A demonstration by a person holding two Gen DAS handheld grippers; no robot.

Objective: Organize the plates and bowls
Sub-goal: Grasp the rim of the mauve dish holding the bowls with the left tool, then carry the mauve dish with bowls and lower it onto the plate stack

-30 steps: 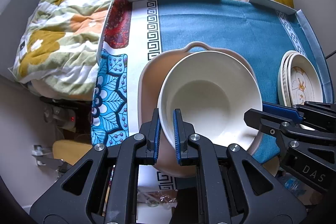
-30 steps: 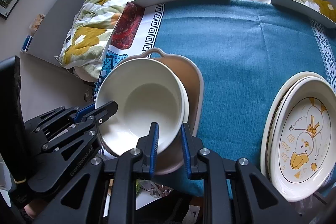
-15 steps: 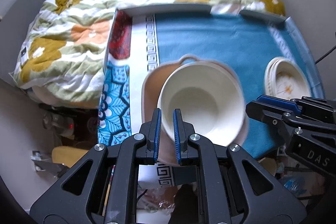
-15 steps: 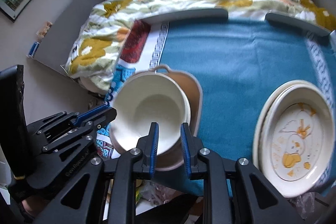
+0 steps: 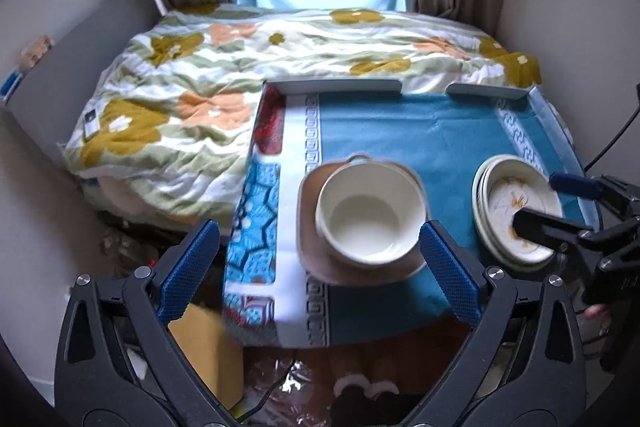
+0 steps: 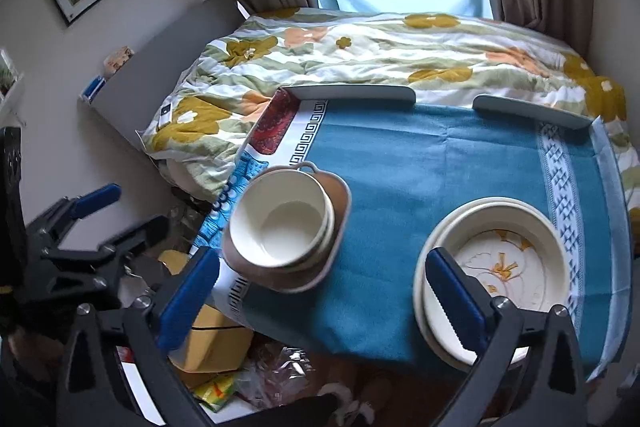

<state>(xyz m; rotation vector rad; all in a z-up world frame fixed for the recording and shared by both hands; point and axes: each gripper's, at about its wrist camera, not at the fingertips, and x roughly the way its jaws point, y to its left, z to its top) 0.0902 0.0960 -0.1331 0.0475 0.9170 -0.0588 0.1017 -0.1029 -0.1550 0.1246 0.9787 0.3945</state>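
Observation:
A stack of white bowls (image 5: 370, 217) sits inside a brown handled dish (image 5: 310, 211) at the left front of the blue tablecloth (image 5: 420, 135). The same bowls (image 6: 280, 227) and dish (image 6: 338, 199) show in the right wrist view. A stack of white plates with a yellow duck drawing (image 5: 516, 211) lies at the right front and shows in the right wrist view (image 6: 496, 263). My left gripper (image 5: 318, 267) is open and empty, pulled back above the table's front edge. My right gripper (image 6: 320, 287) is open and empty, also pulled back.
A flowered quilt (image 5: 280, 67) covers the bed behind the table. Two grey raised rails (image 6: 356, 93) edge the table's far side. Boxes and bags (image 6: 208, 343) lie on the floor below the front edge. Curtains and a window are at the back.
Both grippers let go of the bowl's rim, opened wide and pulled back and up from the table. The bowl now rests in the stack inside the brown dish.

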